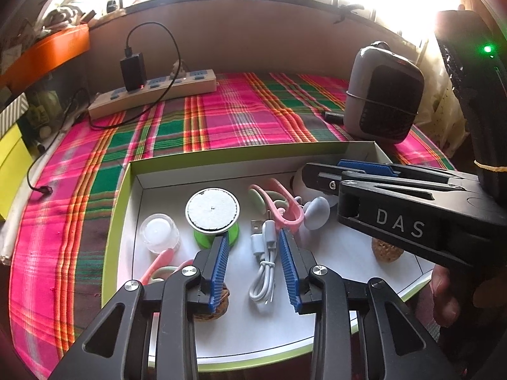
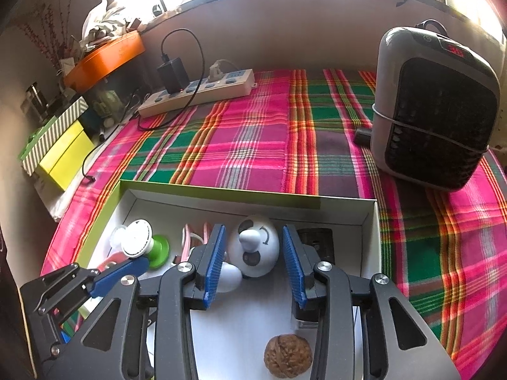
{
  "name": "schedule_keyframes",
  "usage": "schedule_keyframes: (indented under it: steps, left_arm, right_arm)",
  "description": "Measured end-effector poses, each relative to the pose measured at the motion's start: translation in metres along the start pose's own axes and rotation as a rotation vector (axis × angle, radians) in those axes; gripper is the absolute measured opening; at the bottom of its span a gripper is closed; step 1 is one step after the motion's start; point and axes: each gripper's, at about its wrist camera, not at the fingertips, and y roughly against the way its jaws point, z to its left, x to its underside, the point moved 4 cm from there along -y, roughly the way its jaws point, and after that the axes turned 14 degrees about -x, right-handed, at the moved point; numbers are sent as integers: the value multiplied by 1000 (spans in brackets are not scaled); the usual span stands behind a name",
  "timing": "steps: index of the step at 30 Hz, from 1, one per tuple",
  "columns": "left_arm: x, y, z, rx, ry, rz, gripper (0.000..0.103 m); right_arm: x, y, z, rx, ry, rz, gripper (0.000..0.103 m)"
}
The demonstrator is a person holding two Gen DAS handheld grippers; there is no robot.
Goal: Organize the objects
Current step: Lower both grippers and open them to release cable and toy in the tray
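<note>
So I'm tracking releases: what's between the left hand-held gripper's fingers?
In the left wrist view, the left hand-held gripper stands open around a white USB cable.

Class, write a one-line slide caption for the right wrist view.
Open right gripper above a white panda-faced egg toy and brown walnut in a green-edged box.

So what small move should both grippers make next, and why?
Probably lift both straight up out of the white shallow box. The left gripper stands open around the coiled white USB cable; the right gripper is open beside the white egg-shaped toy, gripping nothing.
</note>
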Motion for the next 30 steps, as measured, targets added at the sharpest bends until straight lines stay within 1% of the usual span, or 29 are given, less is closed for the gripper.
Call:
schedule_keyframes:
  steps: [12,18,24,30]
  left_arm:
    - [1,12,3,-18,10,-12,31]
    - [2,26,7,-36,24,-39,31]
    - [7,42,8,-52,28,-59,31]
    - [16,52,9,-59,37,-56,31]
  right_arm:
    - [6,14,6,23,7,-32,38]
    - [9,29,11,45,15,-68,38]
    - [18,45,20,63,33,-95,39]
    - [32,58,24,73,23,-108,39]
